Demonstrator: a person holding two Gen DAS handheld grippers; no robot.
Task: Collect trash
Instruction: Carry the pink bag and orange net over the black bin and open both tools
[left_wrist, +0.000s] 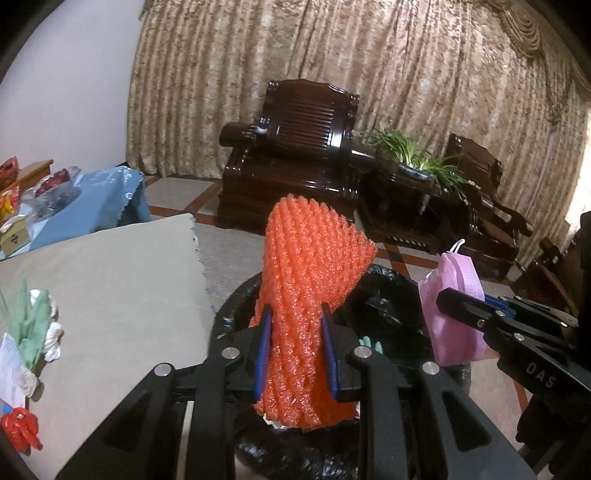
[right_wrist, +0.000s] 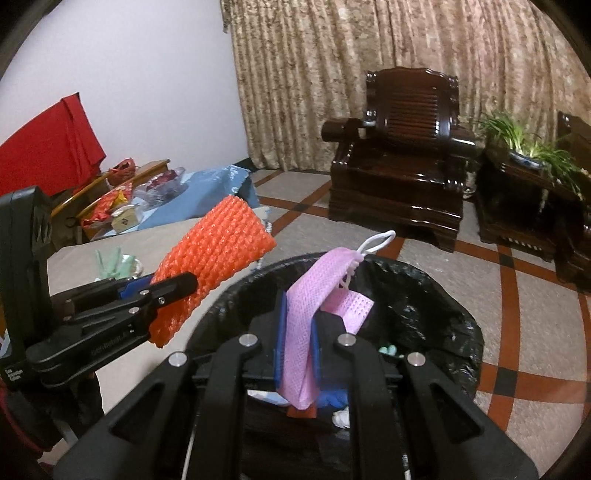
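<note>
While both grippers hang over the bin (right_wrist: 436, 291) — lined with a black bag — each has a piece of trash clamped. Left gripper (left_wrist: 295, 347): blue pads squeezed onto an orange foam net sleeve (left_wrist: 310, 266), sleeve standing up out of the jaws. Right gripper (right_wrist: 298, 343): jaws fully closed on a pink face mask (right_wrist: 310, 295), white ear loop (right_wrist: 376, 240) sticking up. Bin already holds bits of trash at the bottom. More litter (left_wrist: 33, 332) sits on the beige-covered table (left_wrist: 122, 280), beside the bin.

Dark wooden armchair (right_wrist: 397, 162), potted plant (left_wrist: 417, 158) beside it, patterned curtain (left_wrist: 369, 74) behind.
</note>
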